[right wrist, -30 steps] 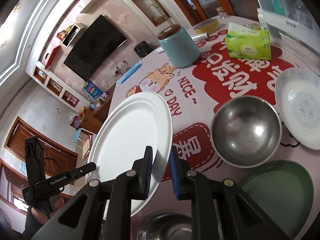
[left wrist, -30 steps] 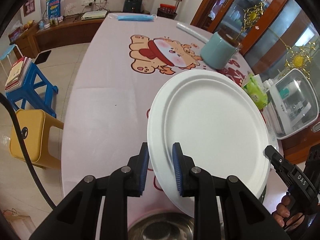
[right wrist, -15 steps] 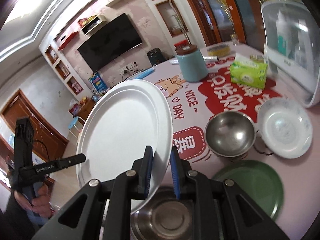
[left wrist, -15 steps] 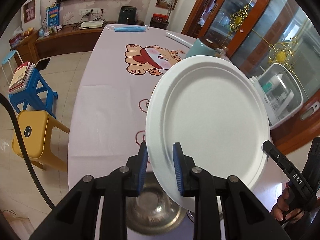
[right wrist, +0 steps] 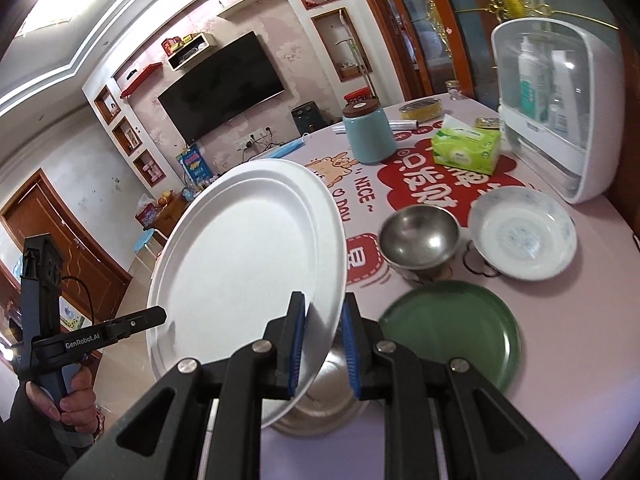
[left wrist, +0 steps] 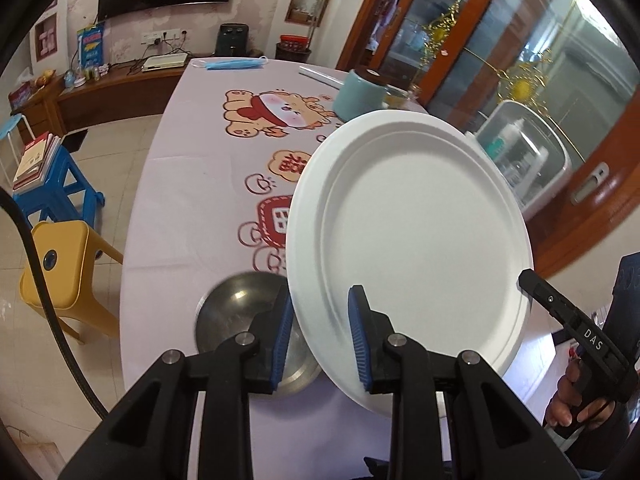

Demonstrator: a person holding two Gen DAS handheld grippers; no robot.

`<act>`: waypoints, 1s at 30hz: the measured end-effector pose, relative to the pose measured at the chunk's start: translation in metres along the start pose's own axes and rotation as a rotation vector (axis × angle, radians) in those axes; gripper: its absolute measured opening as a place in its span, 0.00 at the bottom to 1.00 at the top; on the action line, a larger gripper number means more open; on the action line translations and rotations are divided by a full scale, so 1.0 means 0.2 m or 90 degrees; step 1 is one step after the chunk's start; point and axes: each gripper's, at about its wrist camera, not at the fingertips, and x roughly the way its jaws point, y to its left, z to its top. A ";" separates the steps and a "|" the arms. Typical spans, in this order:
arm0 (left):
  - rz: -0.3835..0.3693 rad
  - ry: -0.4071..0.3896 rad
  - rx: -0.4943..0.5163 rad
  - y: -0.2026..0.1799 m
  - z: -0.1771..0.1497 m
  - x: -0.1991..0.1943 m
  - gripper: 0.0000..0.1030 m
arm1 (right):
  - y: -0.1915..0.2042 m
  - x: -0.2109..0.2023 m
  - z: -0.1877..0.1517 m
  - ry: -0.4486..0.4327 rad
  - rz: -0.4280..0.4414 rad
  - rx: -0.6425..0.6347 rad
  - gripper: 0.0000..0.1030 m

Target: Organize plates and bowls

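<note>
Right wrist: both jaws clench one white plate (right wrist: pixel 256 248); two steel bowls (right wrist: pixel 418 236).

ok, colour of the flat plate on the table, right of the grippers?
Dark green plate, plain, clearest in the right wrist view.

The plate (right wrist: pixel 248 264) is plain white, the tablecloth (left wrist: pixel 192 184) pale pink with a red-and-tan cartoon print, the flat plate (right wrist: pixel 452 328) dark green, the two bowls (right wrist: pixel 418 236) bare silver, the dish (right wrist: pixel 524 236) white with faint blue speckles, the jar (right wrist: pixel 368 134) light teal, and the gripper pads (left wrist: pixel 282 332) blue.
</note>
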 end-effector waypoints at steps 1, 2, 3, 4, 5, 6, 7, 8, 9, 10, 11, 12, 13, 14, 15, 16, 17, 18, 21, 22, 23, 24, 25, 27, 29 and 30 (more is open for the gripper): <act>-0.001 0.001 0.002 -0.02 -0.02 0.00 0.25 | -0.01 -0.02 -0.01 -0.001 -0.002 0.000 0.18; -0.003 0.002 0.004 -0.03 -0.03 -0.01 0.25 | -0.02 -0.04 -0.03 -0.002 -0.004 0.001 0.18; -0.006 0.003 0.008 -0.06 -0.06 -0.01 0.25 | -0.04 -0.07 -0.04 -0.003 -0.008 0.001 0.18; -0.008 0.004 0.012 -0.08 -0.07 -0.02 0.25 | -0.05 -0.09 -0.06 -0.004 -0.011 0.003 0.18; -0.009 0.006 0.014 -0.09 -0.09 -0.02 0.25 | -0.06 -0.11 -0.07 -0.004 -0.013 0.005 0.18; -0.011 0.010 0.019 -0.12 -0.11 -0.02 0.25 | -0.08 -0.13 -0.09 -0.002 -0.018 0.009 0.18; -0.013 0.013 0.023 -0.14 -0.13 -0.02 0.25 | -0.09 -0.15 -0.11 0.000 -0.021 0.011 0.19; -0.014 0.016 0.027 -0.16 -0.15 -0.02 0.25 | -0.11 -0.17 -0.12 0.001 -0.025 0.015 0.19; -0.016 0.019 0.032 -0.19 -0.17 -0.02 0.25 | -0.13 -0.19 -0.14 0.003 -0.031 0.017 0.19; -0.017 0.020 0.036 -0.21 -0.19 -0.02 0.25 | -0.14 -0.21 -0.15 0.003 -0.035 0.019 0.19; -0.019 0.023 0.039 -0.23 -0.21 -0.02 0.26 | -0.16 -0.22 -0.16 0.005 -0.039 0.019 0.19; -0.021 0.027 0.041 -0.26 -0.23 -0.01 0.27 | -0.17 -0.24 -0.17 0.008 -0.043 0.021 0.19; -0.023 0.030 0.042 -0.28 -0.24 0.00 0.29 | -0.19 -0.26 -0.19 0.009 -0.047 0.023 0.19; -0.025 0.033 0.043 -0.31 -0.26 0.01 0.30 | -0.20 -0.28 -0.20 0.012 -0.053 0.025 0.19; -0.026 0.036 0.047 -0.33 -0.28 0.02 0.30 | -0.22 -0.30 -0.22 0.015 -0.061 0.027 0.20; -0.027 0.038 0.050 -0.36 -0.29 0.02 0.30 | -0.25 -0.32 -0.24 0.019 -0.067 0.029 0.20; -0.028 0.041 0.053 -0.38 -0.31 0.03 0.30 | -0.26 -0.34 -0.25 0.020 -0.070 0.031 0.20; -0.029 0.043 0.055 -0.40 -0.33 0.04 0.30 | -0.28 -0.36 -0.26 0.021 -0.071 0.035 0.20; -0.031 0.049 0.058 -0.48 -0.39 0.06 0.30 | -0.35 -0.41 -0.30 0.032 -0.076 0.040 0.20; -0.029 0.051 0.057 -0.51 -0.40 0.06 0.30 | -0.38 -0.43 -0.31 0.037 -0.077 0.040 0.20; -0.027 0.055 0.054 -0.54 -0.42 0.07 0.30 | -0.40 -0.45 -0.32 0.043 -0.078 0.040 0.20; -0.027 0.058 0.052 -0.56 -0.44 0.08 0.30 | -0.43 -0.47 -0.32 0.051 -0.081 0.040 0.20; -0.025 0.060 0.047 -0.59 -0.46 0.08 0.30 | -0.45 -0.48 -0.33 0.058 -0.082 0.040 0.21; -0.022 0.064 0.038 -0.64 -0.51 0.09 0.30 | -0.51 -0.51 -0.34 0.074 -0.083 0.041 0.21; -0.015 0.069 0.032 -0.70 -0.56 0.09 0.30 | -0.56 -0.53 -0.35 0.092 -0.083 0.037 0.21; -0.010 0.072 0.028 -0.73 -0.59 0.10 0.30 | -0.59 -0.55 -0.36 0.101 -0.081 0.035 0.21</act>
